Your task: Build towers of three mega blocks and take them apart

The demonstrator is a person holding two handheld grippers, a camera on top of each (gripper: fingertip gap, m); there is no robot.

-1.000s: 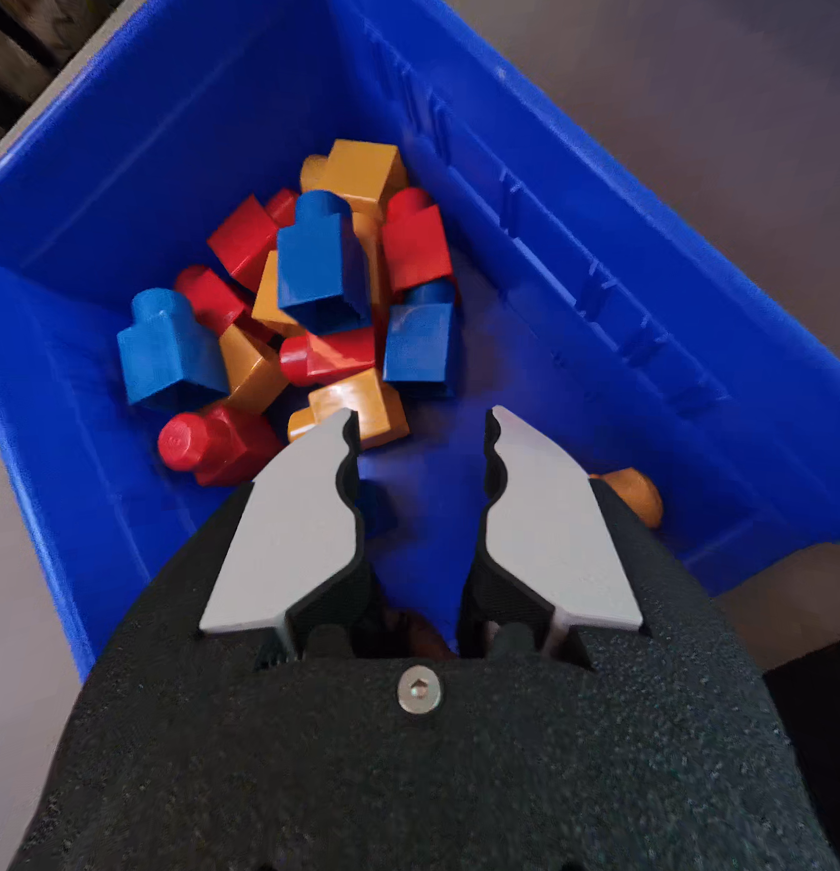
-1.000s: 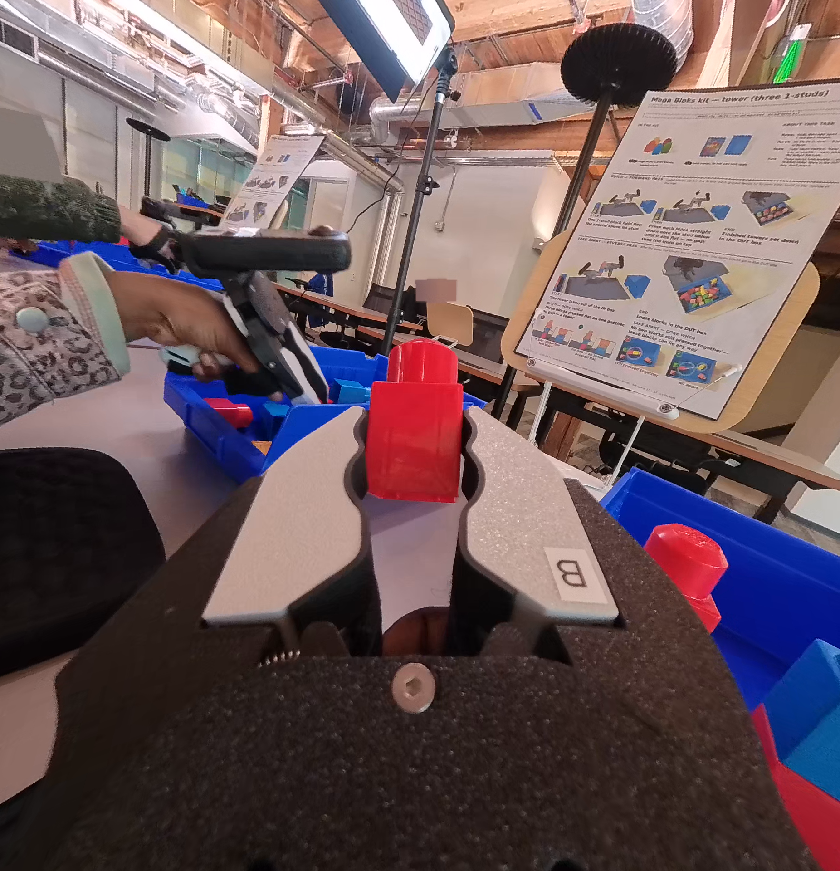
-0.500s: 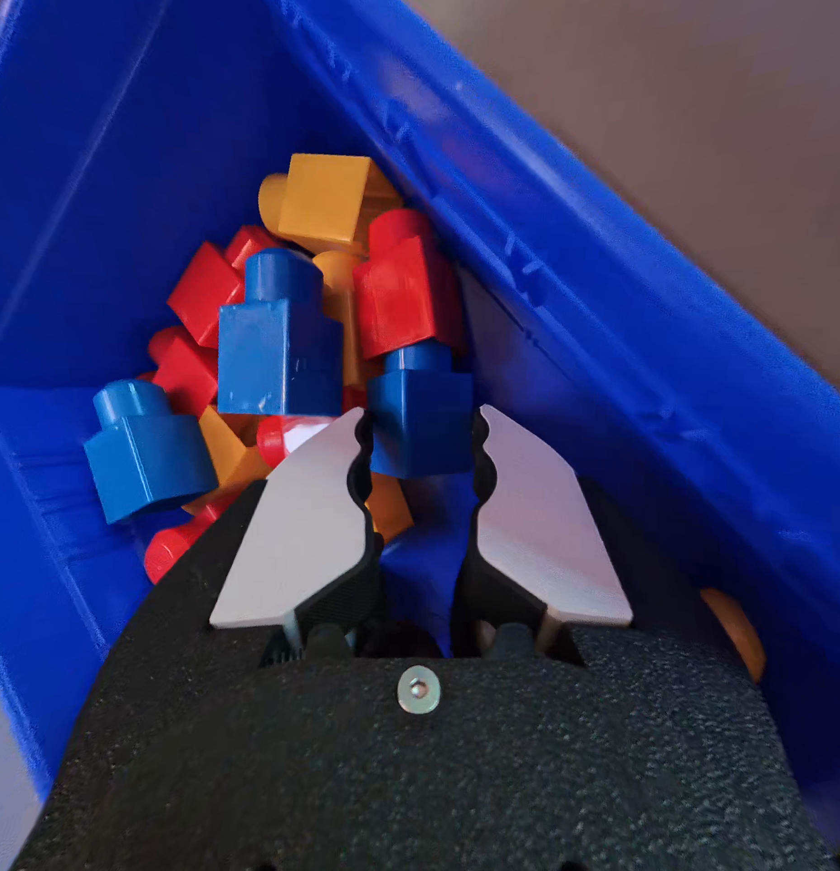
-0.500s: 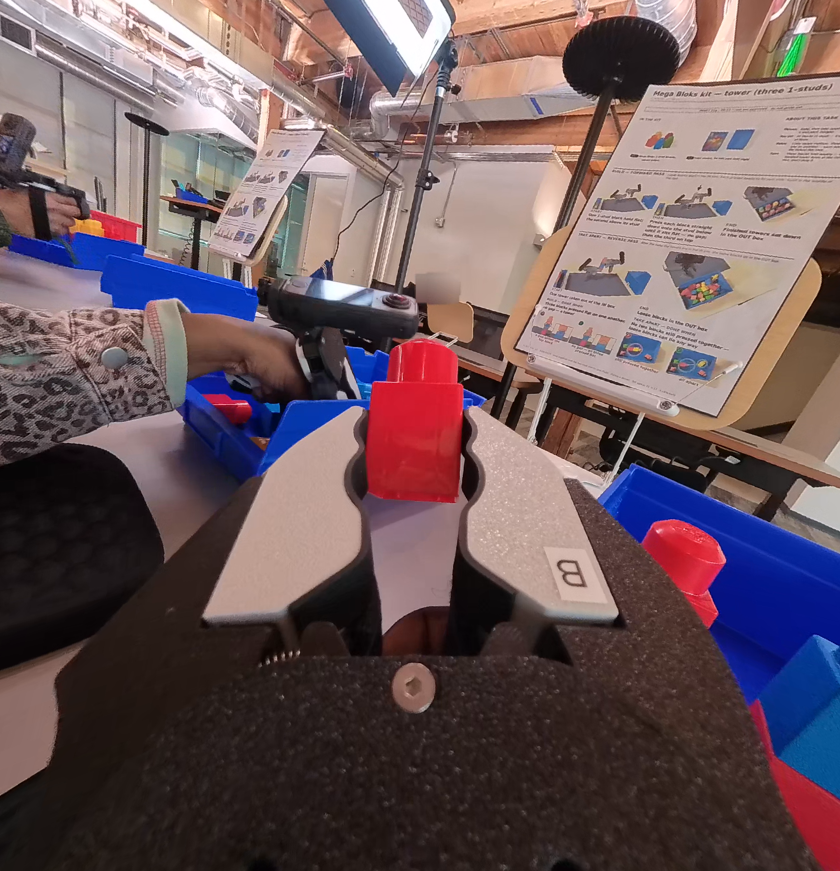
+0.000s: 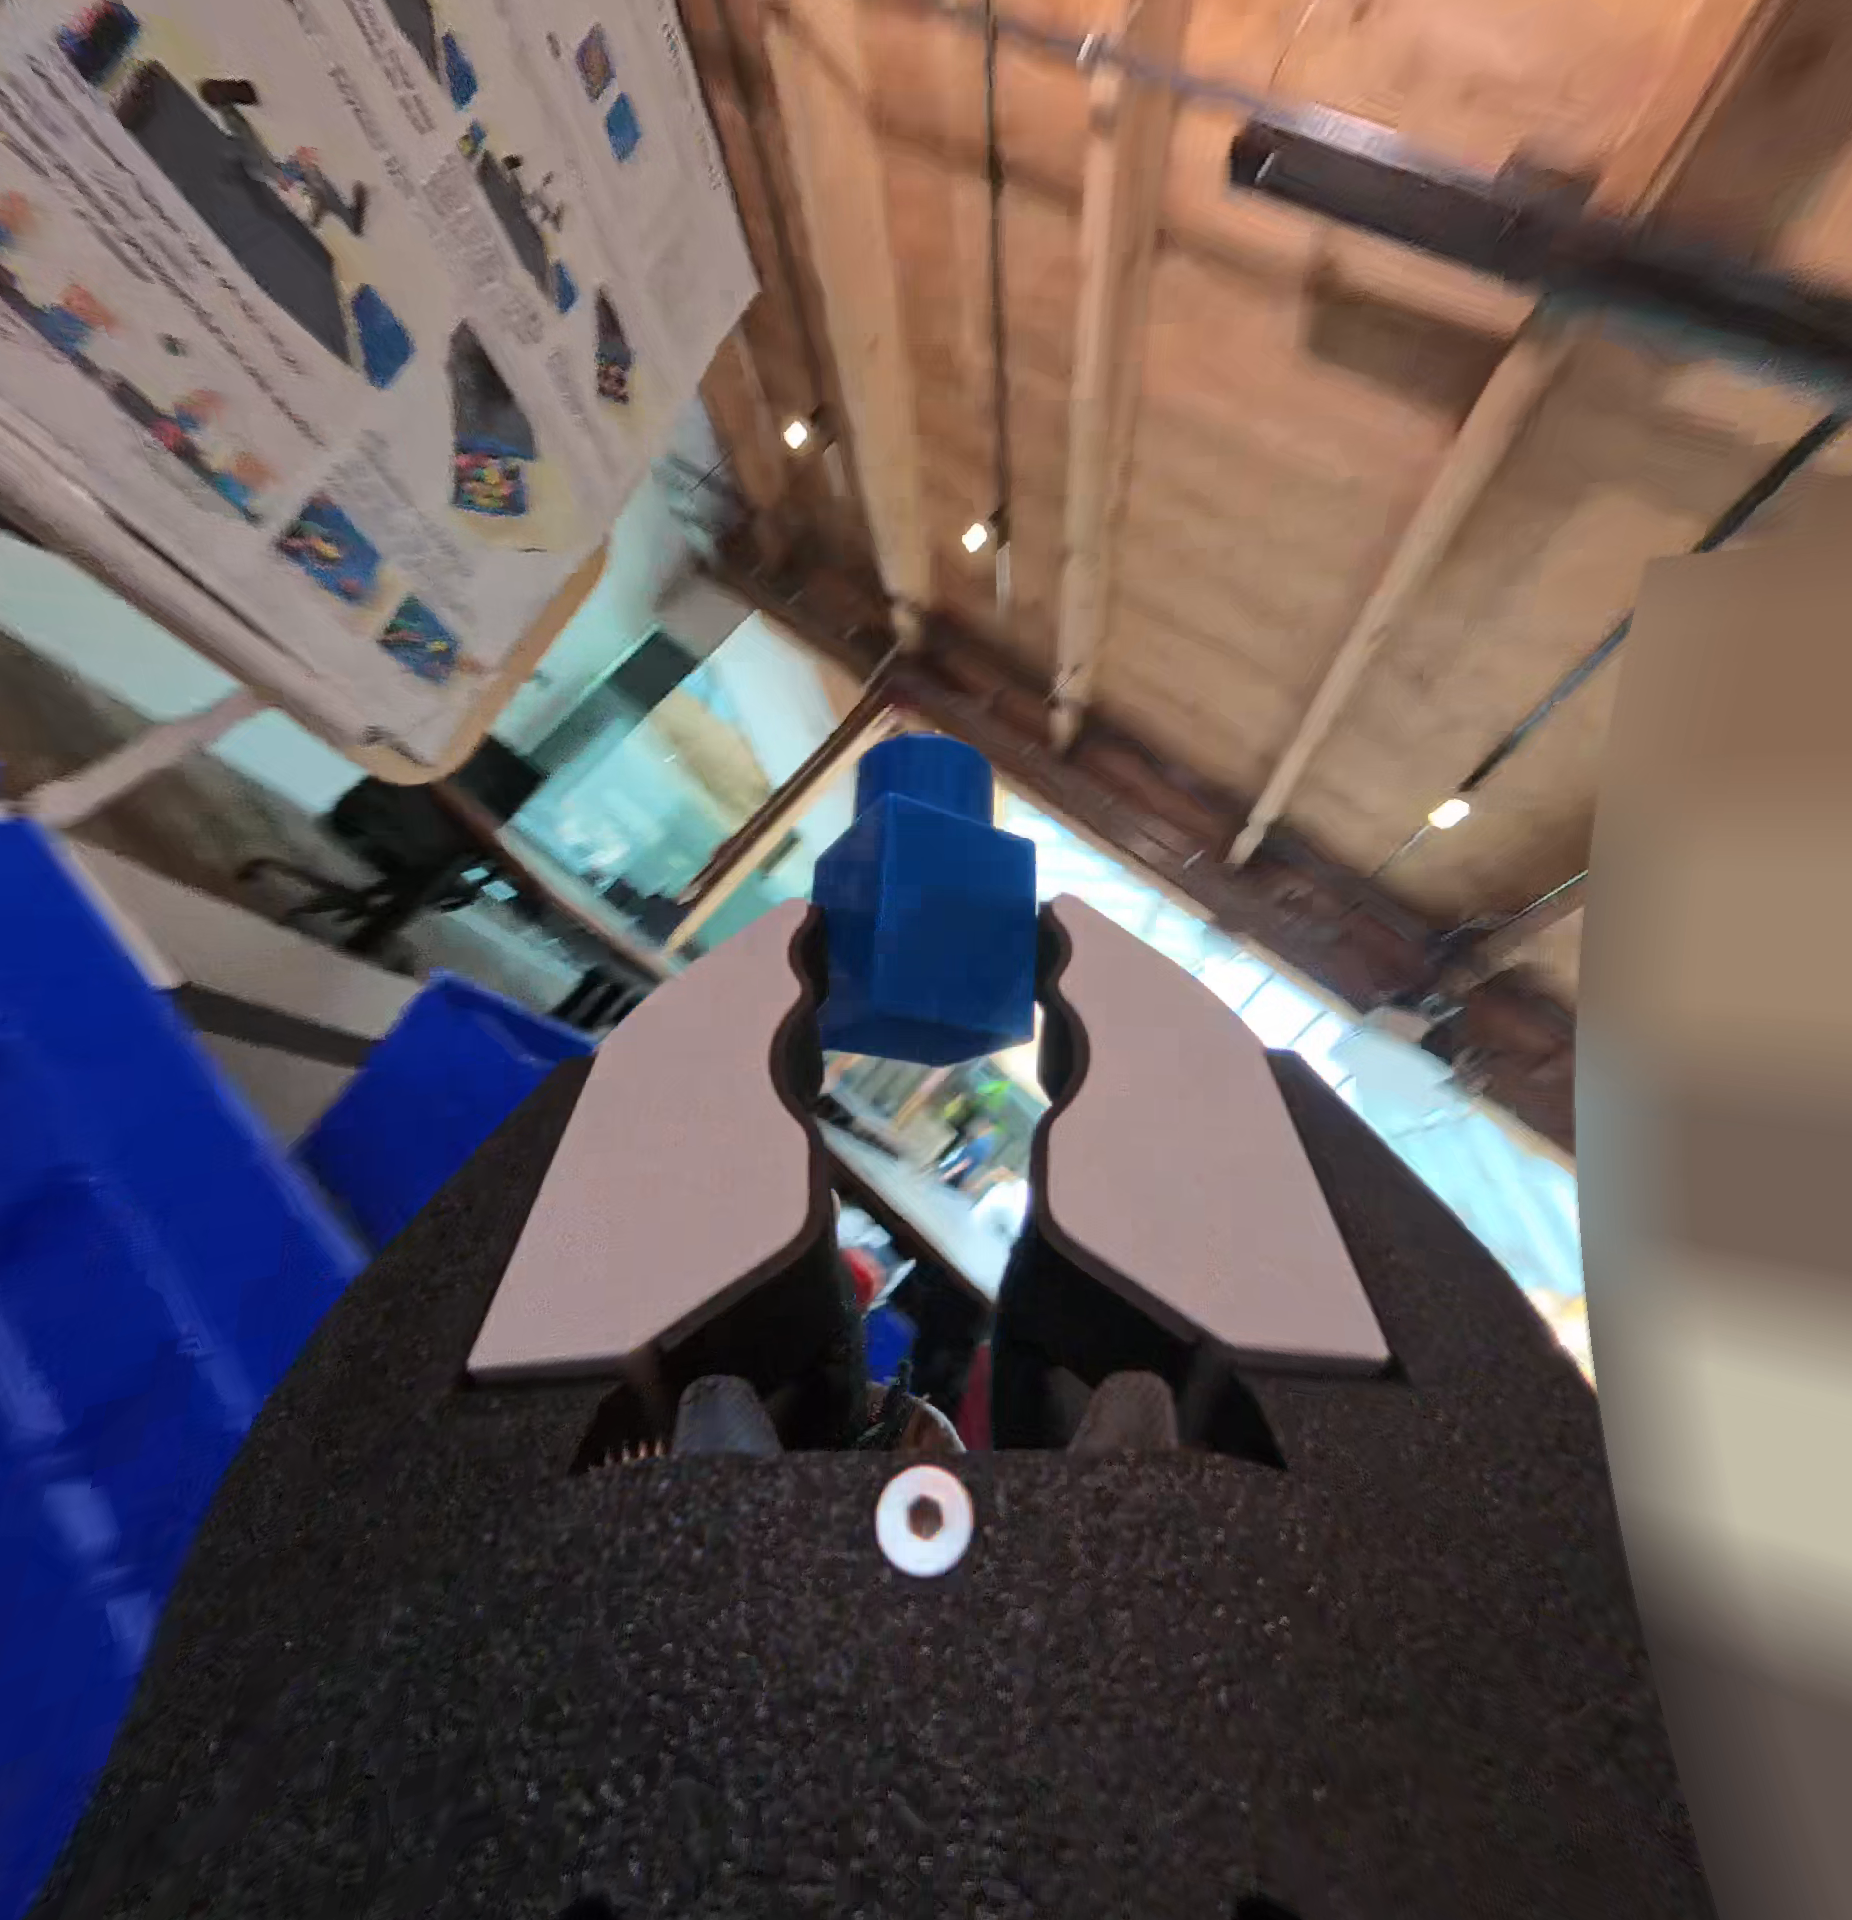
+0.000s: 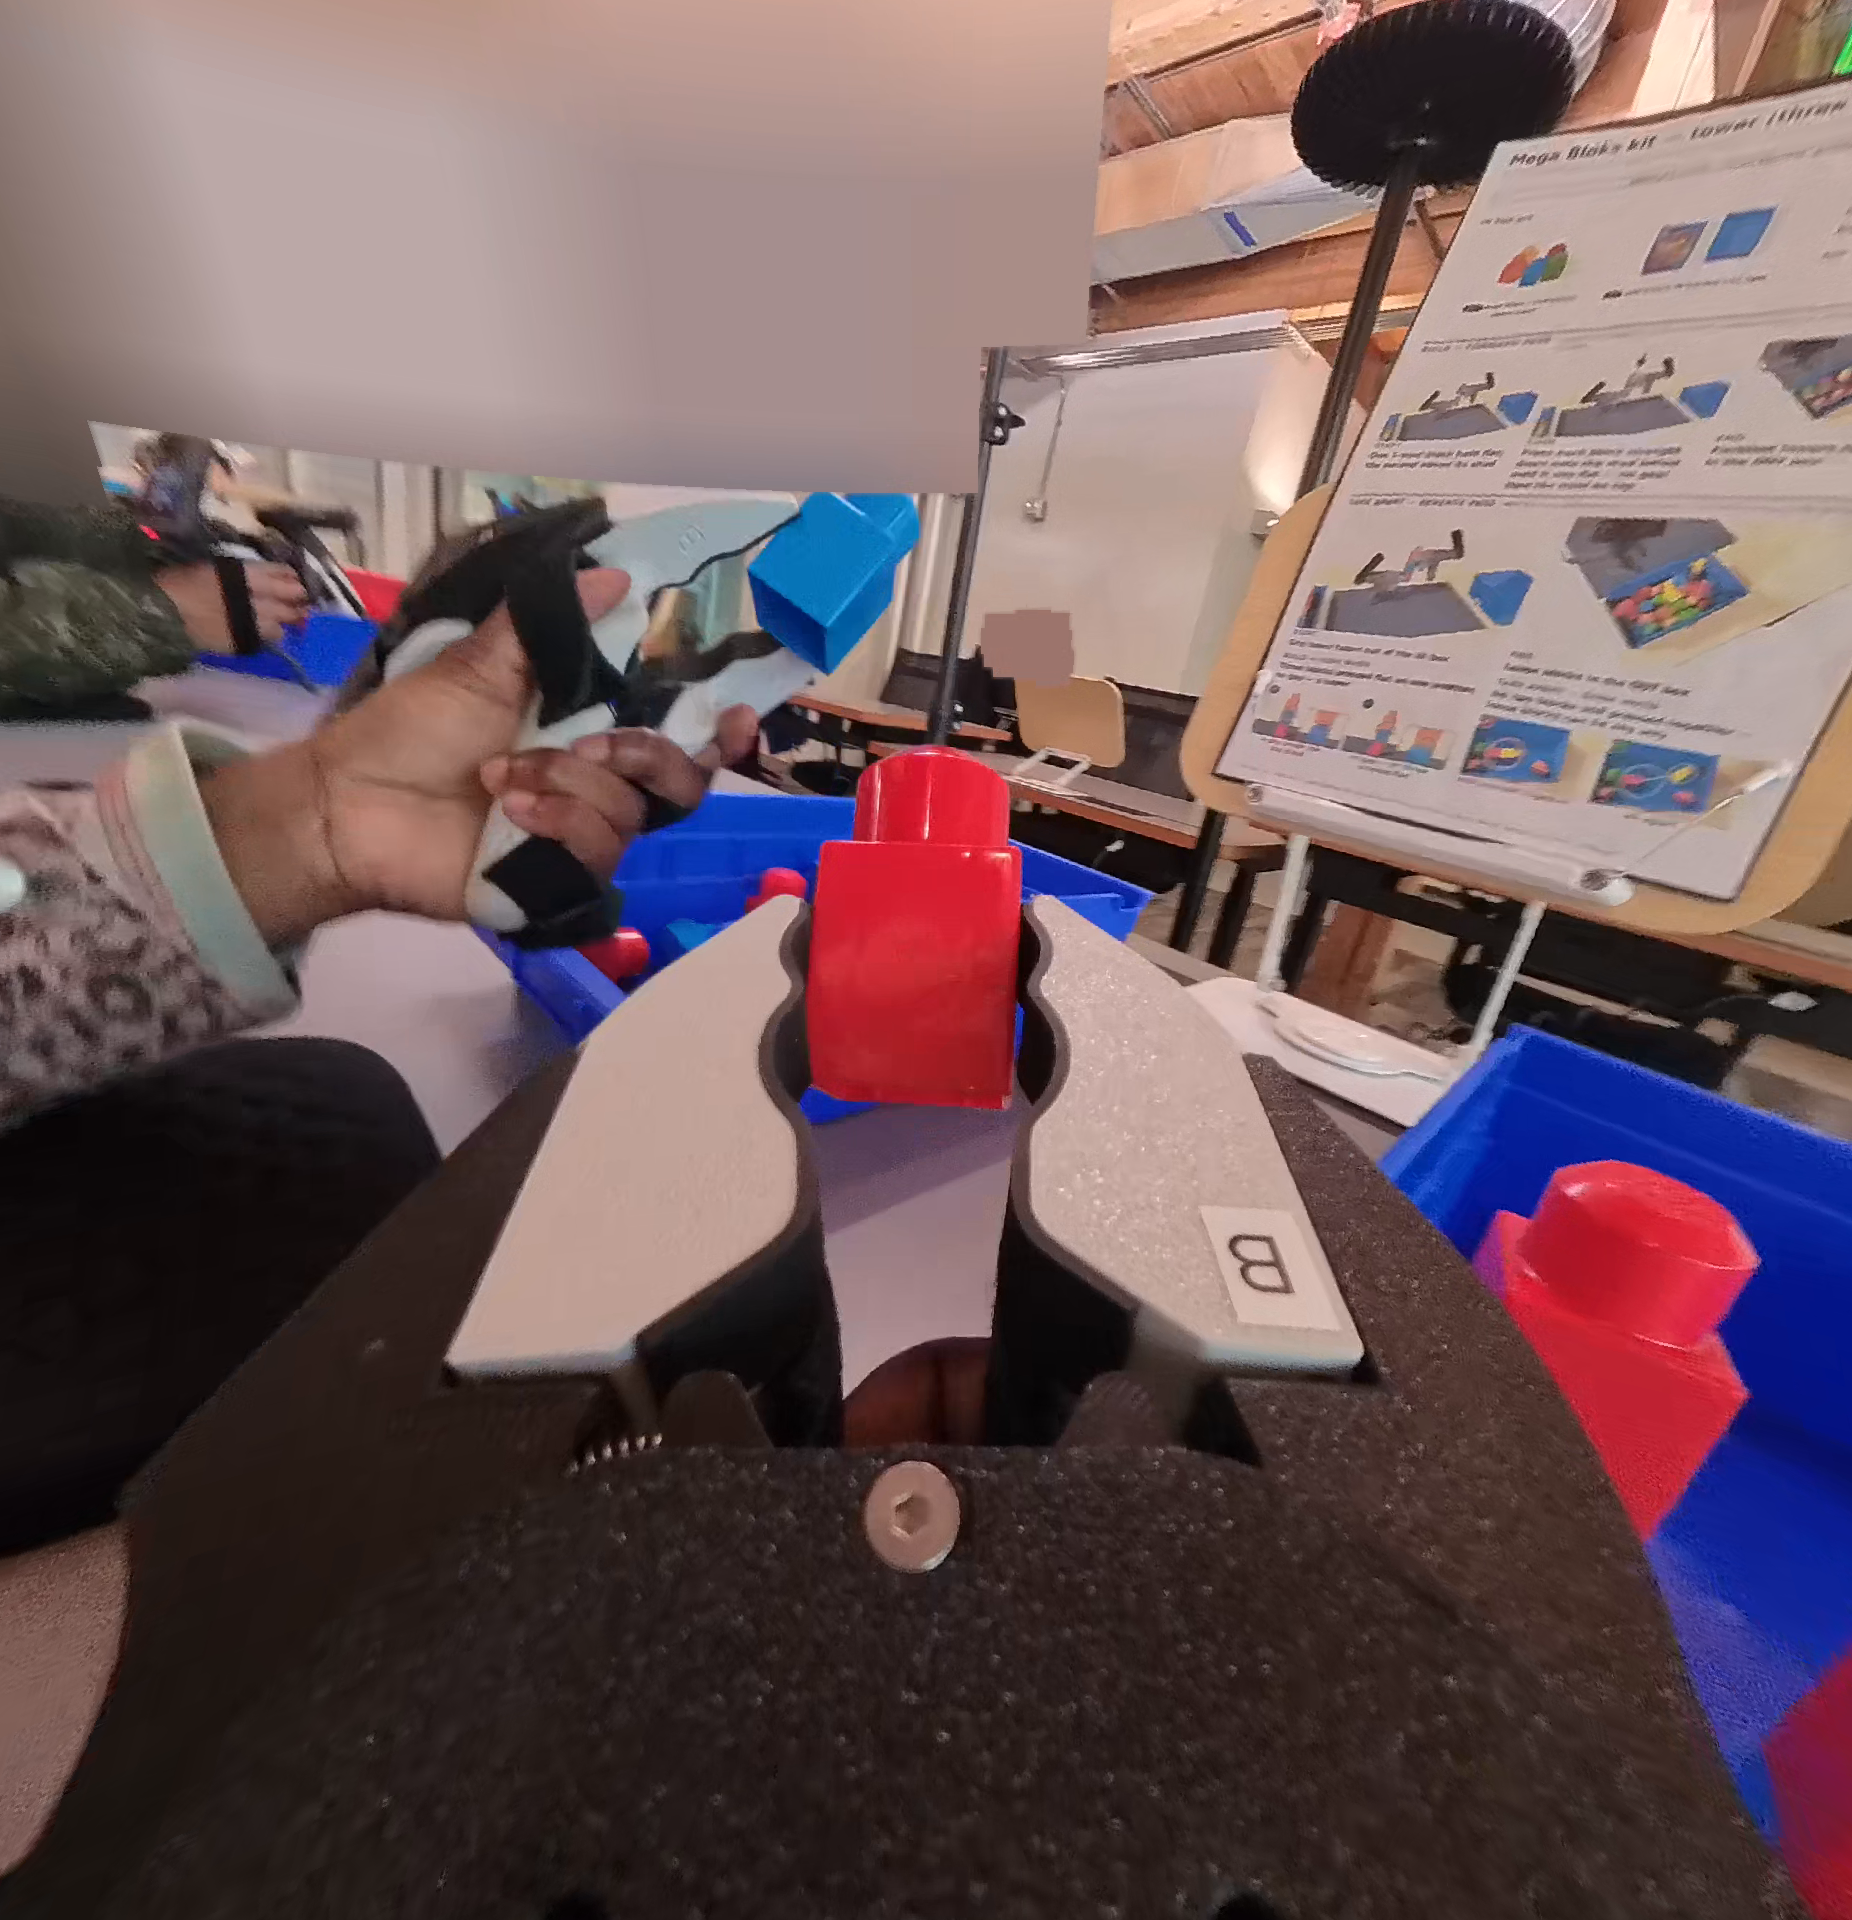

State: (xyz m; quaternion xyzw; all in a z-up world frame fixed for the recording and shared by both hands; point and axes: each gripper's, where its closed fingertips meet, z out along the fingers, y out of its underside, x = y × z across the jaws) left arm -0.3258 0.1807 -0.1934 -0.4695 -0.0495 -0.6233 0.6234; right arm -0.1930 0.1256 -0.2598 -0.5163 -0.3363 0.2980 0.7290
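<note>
One blue block (image 5: 927, 935) clamped in left hand-held gripper (image 5: 924, 971)

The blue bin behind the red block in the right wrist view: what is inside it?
Inside the blue bin a few red blocks and a bit of blue show. The red block in the right gripper and a hand cover the rest.

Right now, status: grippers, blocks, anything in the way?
Left gripper shut on blue block, raised clear of the bin. Right gripper shut on red block, stud up. Nothing seen between the two blocks.
</note>
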